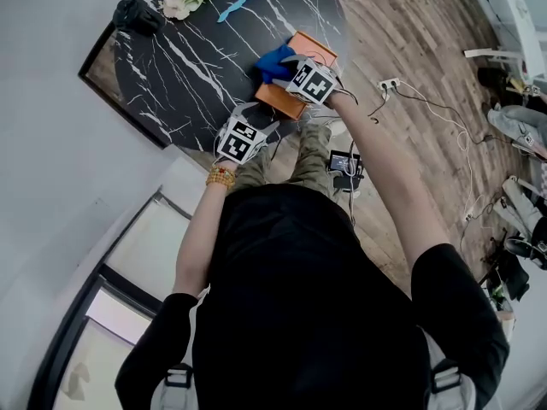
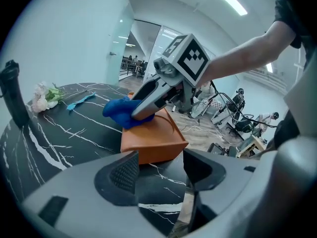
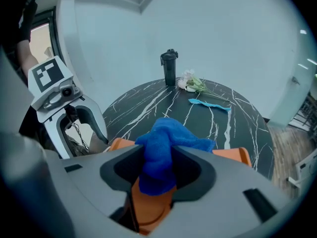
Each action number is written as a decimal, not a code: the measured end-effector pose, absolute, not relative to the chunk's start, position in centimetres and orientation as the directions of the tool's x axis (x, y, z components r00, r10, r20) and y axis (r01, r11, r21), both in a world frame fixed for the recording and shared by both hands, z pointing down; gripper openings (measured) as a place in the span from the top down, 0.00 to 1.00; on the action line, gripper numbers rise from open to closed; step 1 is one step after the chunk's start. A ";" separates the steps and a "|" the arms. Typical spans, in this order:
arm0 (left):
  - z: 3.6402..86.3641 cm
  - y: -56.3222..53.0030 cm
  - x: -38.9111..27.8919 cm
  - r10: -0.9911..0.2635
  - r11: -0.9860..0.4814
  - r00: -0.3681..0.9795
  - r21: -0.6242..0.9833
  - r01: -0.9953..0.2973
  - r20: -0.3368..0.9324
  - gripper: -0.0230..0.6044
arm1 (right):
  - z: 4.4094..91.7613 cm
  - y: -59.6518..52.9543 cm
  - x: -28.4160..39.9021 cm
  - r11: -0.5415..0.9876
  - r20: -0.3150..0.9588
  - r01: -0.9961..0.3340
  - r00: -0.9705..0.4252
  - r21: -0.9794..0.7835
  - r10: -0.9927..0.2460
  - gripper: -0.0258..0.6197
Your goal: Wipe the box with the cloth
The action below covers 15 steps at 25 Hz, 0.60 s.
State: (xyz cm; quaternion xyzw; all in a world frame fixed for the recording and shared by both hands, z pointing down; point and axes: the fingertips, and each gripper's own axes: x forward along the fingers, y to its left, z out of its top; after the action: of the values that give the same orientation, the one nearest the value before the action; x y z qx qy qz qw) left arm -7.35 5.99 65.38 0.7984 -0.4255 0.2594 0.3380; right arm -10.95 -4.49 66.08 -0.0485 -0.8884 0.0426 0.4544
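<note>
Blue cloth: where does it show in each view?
Head view: blue cloth upper centre, on the orange box.
Left gripper view: the cloth left of centre, atop the box.
Right gripper view: the cloth bottom centre, pinched in the right gripper tongs.
Shared landmark: the orange box.
</note>
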 end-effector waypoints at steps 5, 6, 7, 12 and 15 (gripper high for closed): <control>66.0 6.6 -7.8 -0.495 -0.407 0.496 0.314 -0.858 0.714 0.51 | 65.9 -1.3 -11.7 0.984 0.790 0.074 -0.589 -0.160 0.173 0.71; 66.0 6.7 -7.9 -0.496 -0.406 0.494 0.312 -0.859 0.715 0.51 | 66.0 -0.8 -11.8 0.983 0.790 0.078 -0.586 -0.168 0.182 0.72; 65.9 6.7 -7.8 -0.498 -0.405 0.493 0.311 -0.860 0.713 0.51 | 66.0 -0.3 -11.8 0.981 0.791 0.080 -0.582 -0.175 0.188 0.72; 65.8 7.3 -7.1 -0.493 -0.413 0.504 0.319 -0.853 0.709 0.51 | 65.9 0.7 -11.7 0.976 0.790 0.063 -0.577 -0.208 0.205 0.74; 65.7 7.6 -6.8 -0.490 -0.421 0.508 0.317 -0.850 0.709 0.51 | 65.8 1.2 -11.8 0.970 0.774 0.046 -0.594 -0.240 0.219 0.78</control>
State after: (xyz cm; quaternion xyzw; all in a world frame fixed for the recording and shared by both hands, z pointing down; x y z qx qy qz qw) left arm -6.80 7.57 65.70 0.7998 -0.4188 0.2662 0.3378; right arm -11.83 1.17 65.83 -0.0748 -0.8875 0.0975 0.4441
